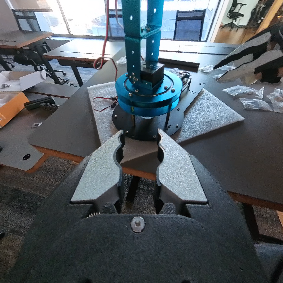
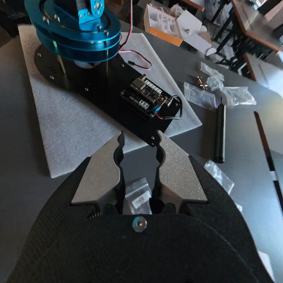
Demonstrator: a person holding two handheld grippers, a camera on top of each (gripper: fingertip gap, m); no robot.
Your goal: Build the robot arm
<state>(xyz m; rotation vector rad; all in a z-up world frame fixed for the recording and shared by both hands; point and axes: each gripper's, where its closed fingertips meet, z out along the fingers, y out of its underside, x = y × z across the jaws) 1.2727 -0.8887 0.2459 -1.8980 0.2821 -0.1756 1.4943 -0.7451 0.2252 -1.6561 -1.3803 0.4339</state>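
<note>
A blue kit arm [image 1: 142,64] stands on a black baseplate [image 2: 107,98] over white foam [image 2: 73,131]. A circuit board [image 2: 147,95], plastic bags [image 2: 199,95] and black screwdriver [image 2: 220,133] lie nearby on the table [image 1: 229,160].

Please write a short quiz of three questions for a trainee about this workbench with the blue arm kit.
1. True or false: the left gripper holds a screw bag.
2. On what does the black base plate rest? A) carpet B) white foam sheet C) orange box
3. What sits at the plate's end nearest the right gripper?

Key: 1 false, its jaws are open and empty. 2 B. 3 The circuit board.
</note>
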